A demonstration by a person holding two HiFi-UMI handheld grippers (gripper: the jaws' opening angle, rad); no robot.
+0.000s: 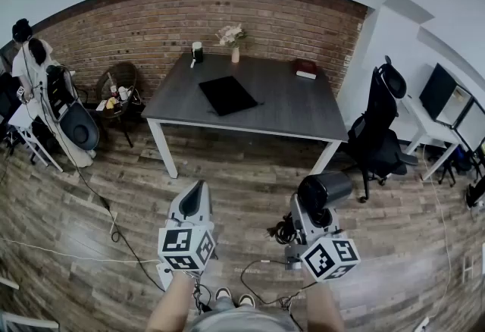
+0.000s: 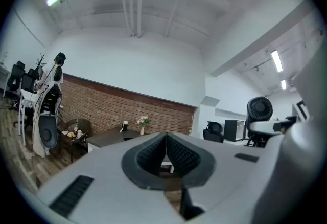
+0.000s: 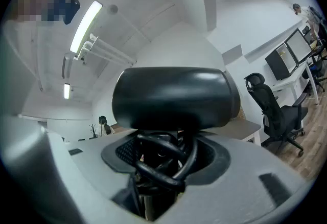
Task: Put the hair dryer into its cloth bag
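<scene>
A black hair dryer (image 1: 324, 191) sits upright in my right gripper (image 1: 312, 211), which is shut on its handle and coiled cord; its barrel (image 3: 173, 97) fills the right gripper view with the cord loops (image 3: 164, 159) between the jaws. My left gripper (image 1: 195, 200) is shut and holds nothing; its pads (image 2: 178, 154) meet in the left gripper view. The black cloth bag (image 1: 227, 95) lies flat on the dark grey table (image 1: 295, 107), well ahead of both grippers.
On the table stand a flower vase (image 1: 234, 52), a small dark cup (image 1: 197, 51) and a red book (image 1: 306, 68). A black office chair (image 1: 379, 137) is at the table's right. A round side table (image 1: 117, 88) and cables on the wood floor (image 1: 114, 224) lie left.
</scene>
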